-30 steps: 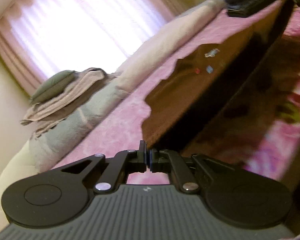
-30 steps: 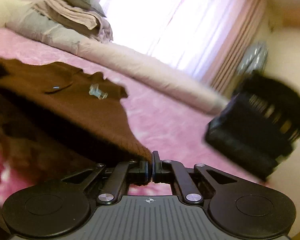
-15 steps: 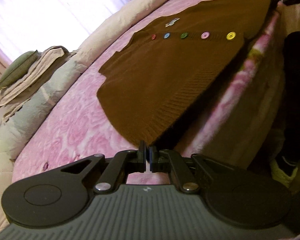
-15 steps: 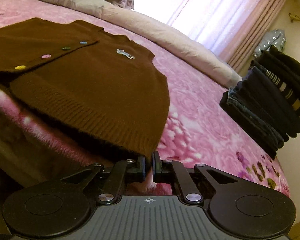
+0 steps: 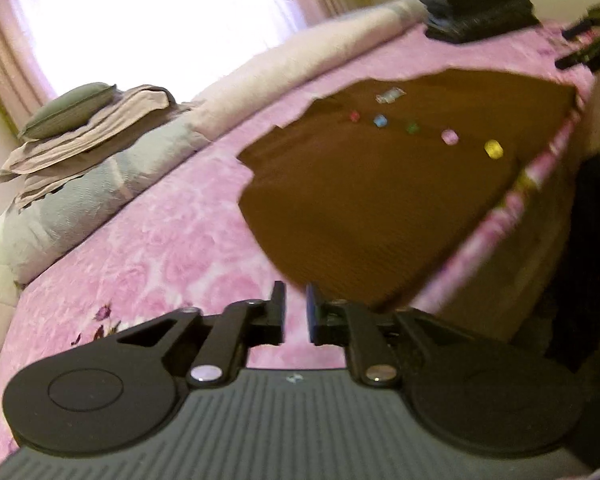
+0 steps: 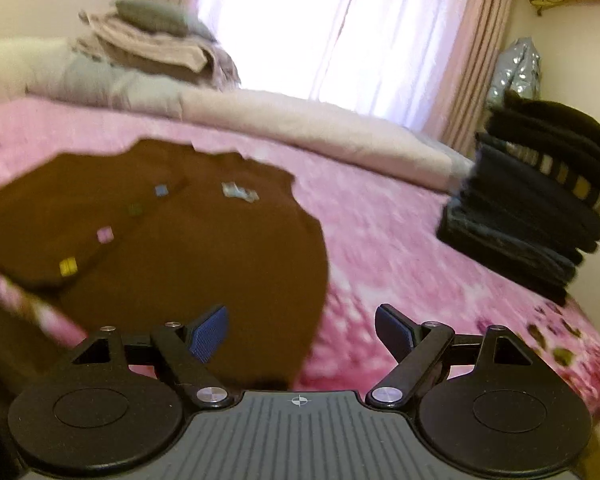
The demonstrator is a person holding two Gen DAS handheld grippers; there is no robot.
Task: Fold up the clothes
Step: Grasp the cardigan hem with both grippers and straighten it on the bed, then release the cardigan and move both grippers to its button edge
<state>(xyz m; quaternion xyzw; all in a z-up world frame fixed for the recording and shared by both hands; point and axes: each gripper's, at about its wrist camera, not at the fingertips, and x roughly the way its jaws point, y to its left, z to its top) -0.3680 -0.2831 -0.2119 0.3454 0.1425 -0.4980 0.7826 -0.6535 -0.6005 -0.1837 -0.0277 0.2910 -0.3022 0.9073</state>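
Observation:
A brown knitted cardigan (image 5: 380,200) with a row of coloured buttons lies flat, front up, on the pink bed near its front edge; it also shows in the right wrist view (image 6: 160,248). My left gripper (image 5: 296,308) is slightly open and empty just off the hem's left corner. My right gripper (image 6: 300,332) is wide open and empty above the hem's right corner. The right gripper shows at the far right of the left wrist view (image 5: 592,48).
A stack of folded dark clothes (image 6: 540,208) stands on the bed's right side. Rolled blankets (image 5: 260,80) and a pile of folded linen with a grey pillow (image 5: 84,120) line the back by the curtained window. The bed's front edge (image 5: 520,200) drops away beside the cardigan.
Both grippers have let go of the cardigan's hem corners and opened. The cardigan, held lifted a second ago, now lies flat on the bed. Both grippers have pulled back a little.

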